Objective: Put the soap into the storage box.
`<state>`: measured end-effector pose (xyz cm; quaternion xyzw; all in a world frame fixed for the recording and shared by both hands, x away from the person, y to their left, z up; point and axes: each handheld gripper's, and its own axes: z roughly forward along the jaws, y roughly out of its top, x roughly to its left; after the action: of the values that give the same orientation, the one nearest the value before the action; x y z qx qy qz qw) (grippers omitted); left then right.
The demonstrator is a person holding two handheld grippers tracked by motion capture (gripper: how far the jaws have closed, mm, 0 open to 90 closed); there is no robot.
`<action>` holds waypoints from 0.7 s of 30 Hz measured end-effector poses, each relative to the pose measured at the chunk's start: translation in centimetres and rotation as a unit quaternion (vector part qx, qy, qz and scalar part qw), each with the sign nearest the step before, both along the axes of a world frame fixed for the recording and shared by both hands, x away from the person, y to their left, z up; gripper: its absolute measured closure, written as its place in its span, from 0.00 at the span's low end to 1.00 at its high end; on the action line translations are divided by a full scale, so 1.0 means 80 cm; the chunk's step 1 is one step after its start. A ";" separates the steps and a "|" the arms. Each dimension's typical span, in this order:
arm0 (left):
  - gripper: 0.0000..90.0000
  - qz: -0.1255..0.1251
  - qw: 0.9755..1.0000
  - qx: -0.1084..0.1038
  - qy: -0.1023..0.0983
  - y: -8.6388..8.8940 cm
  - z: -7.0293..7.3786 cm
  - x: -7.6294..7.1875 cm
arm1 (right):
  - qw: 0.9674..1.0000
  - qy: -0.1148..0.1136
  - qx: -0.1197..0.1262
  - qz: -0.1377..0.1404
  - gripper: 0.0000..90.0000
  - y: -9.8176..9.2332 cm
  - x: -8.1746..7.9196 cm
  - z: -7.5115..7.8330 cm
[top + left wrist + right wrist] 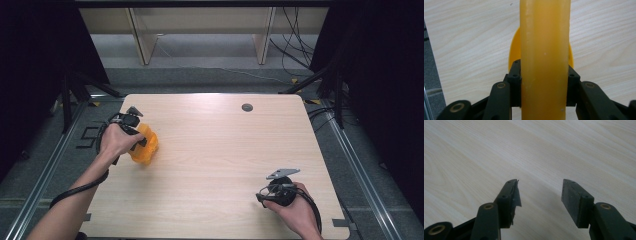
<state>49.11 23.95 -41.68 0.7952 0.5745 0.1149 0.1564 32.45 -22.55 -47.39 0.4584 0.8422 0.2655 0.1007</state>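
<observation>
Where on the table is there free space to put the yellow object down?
The wide middle of the table, between the left gripper and the right gripper, is bare, as is the far right up to the round grommet. The only crowded spot is the left edge, where the yellow object is held.

A pale wooden table (215,150) (grommet (247,107) near its far edge) bears an orange thing (145,145).
</observation>
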 end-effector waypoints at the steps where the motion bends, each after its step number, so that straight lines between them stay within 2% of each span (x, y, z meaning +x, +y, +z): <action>1: 0.67 0.004 1.000 -0.001 0.004 -0.001 -0.001 0.001 | 1.000 0.000 0.000 0.000 0.53 0.000 0.000 0.000; 2: 0.67 0.009 1.000 -0.002 0.014 -0.003 -0.001 0.001 | 1.000 0.000 0.000 0.000 0.53 0.000 0.000 0.000; 4: 0.67 0.006 1.000 -0.003 0.019 -0.006 -0.004 0.003 | 1.000 0.000 0.000 0.000 0.53 0.000 0.000 0.000; 9: 0.67 0.003 1.000 0.003 0.023 -0.008 -0.010 0.006 | 1.000 -0.001 0.000 0.001 0.53 0.000 0.000 0.000; 12: 0.67 0.002 1.000 0.000 0.024 -0.006 -0.011 0.007 | 1.000 0.004 0.003 -0.007 0.53 0.001 -0.002 0.001; 14: 0.67 0.004 1.000 -0.003 0.029 -0.005 -0.010 0.008 | 1.000 0.002 0.000 -0.002 0.53 0.000 0.000 0.000; 20: 0.65 0.004 1.000 -0.009 0.025 -0.004 -0.011 0.009 | 1.000 0.000 0.000 0.001 0.53 0.000 0.000 0.000; 21: 0.65 0.003 1.000 -0.014 0.014 -0.003 -0.014 0.008 | 1.000 0.000 0.000 0.001 0.53 0.000 0.000 0.000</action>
<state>49.77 23.70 -42.81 0.7930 0.5802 0.0961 0.1592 32.45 -22.55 -47.39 0.4579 0.8424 0.2656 0.1004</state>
